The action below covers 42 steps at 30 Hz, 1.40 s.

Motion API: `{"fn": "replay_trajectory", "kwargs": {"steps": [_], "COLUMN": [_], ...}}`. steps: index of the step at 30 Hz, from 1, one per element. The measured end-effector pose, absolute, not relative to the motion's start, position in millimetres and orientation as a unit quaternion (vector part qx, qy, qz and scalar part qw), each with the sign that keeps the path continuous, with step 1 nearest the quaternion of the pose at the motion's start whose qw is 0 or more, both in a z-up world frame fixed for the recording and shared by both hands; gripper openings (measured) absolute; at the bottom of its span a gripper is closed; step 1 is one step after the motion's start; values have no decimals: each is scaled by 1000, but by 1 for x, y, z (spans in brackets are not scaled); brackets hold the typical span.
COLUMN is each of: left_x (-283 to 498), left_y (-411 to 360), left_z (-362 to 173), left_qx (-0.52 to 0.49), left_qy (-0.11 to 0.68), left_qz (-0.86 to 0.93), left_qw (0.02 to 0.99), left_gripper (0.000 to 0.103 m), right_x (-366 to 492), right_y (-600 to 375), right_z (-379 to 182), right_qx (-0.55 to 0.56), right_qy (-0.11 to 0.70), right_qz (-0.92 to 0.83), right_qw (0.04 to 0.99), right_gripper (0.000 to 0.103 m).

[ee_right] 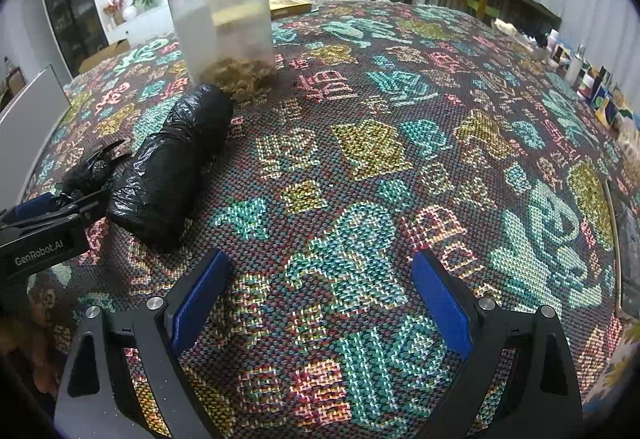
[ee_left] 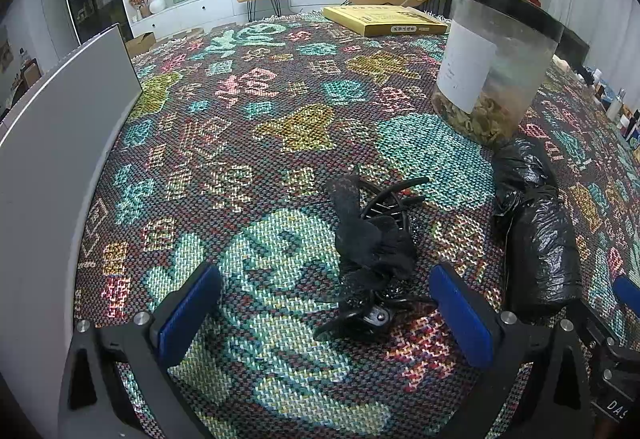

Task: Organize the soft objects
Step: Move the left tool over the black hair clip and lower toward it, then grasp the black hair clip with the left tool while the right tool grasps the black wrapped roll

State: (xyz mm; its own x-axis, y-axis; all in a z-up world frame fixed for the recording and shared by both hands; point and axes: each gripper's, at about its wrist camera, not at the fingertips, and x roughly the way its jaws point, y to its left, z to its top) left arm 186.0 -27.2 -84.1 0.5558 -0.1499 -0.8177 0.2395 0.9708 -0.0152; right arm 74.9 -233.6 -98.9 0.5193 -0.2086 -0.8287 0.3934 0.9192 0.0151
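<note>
Two grippers stand spread wide over the patterned worktop (ee_left: 280, 111), each gripping nothing. The left gripper (ee_left: 326, 313) has a black hair clip (ee_left: 372, 255) lying between its fingers, untouched. Just right of it lies a rolled black bag (ee_left: 536, 235), its far end near the clear jar (ee_left: 496, 67). The right gripper (ee_right: 322, 303) faces open cloth running to the cluttered right edge, seen only in its view. A yellow box (ee_left: 384, 21) at the far edge and a grey panel (ee_left: 52, 159) show best from the left.
</note>
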Motion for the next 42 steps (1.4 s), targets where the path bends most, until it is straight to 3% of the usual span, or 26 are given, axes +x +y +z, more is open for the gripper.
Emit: {"fn": "replay_trajectory", "kwargs": {"steps": [14, 19, 23, 25, 28, 29, 30, 31, 33, 42], "left_x": [184, 184, 178, 179, 181, 180, 181, 183, 185, 202], "left_y": [-27, -19, -26, -39, -53, -54, -53, -52, -50, -37], "left_z": [-84, -78, -66, -67, -74, -75, -75, -76, -74, -62], "left_qx": [49, 47, 68, 94, 123, 121, 115, 102, 100, 3], "left_qy": [459, 482, 471, 472, 477, 471, 468, 468, 459, 460], "left_qz": [-113, -161, -176, -184, -189, -193, -192, -194, -184, -191], "left_qw": [880, 860, 862, 857, 850, 852, 855, 856, 863, 867], "left_gripper": [103, 102, 87, 86, 74, 72, 68, 65, 42, 41], "right_x": [74, 63, 104, 128, 158, 162, 165, 164, 159, 166], "right_y": [-234, -254, -250, -241, -227, -223, -221, -223, -230, -334], "right_z": [-99, -77, -62, -63, -77, -81, -87, -87, -82, -62], "right_qx": [106, 204, 220, 213, 186, 175, 170, 177, 168, 197], "right_qy": [456, 398, 412, 433, 483, 493, 507, 504, 510, 465], "right_qz": [-172, -129, -57, -30, -9, -7, 10, 23, 22, -49], "right_qw": [867, 885, 883, 875, 856, 852, 845, 845, 843, 862], "right_gripper": [95, 94, 93, 93, 85, 56, 46, 44, 42, 41]}}
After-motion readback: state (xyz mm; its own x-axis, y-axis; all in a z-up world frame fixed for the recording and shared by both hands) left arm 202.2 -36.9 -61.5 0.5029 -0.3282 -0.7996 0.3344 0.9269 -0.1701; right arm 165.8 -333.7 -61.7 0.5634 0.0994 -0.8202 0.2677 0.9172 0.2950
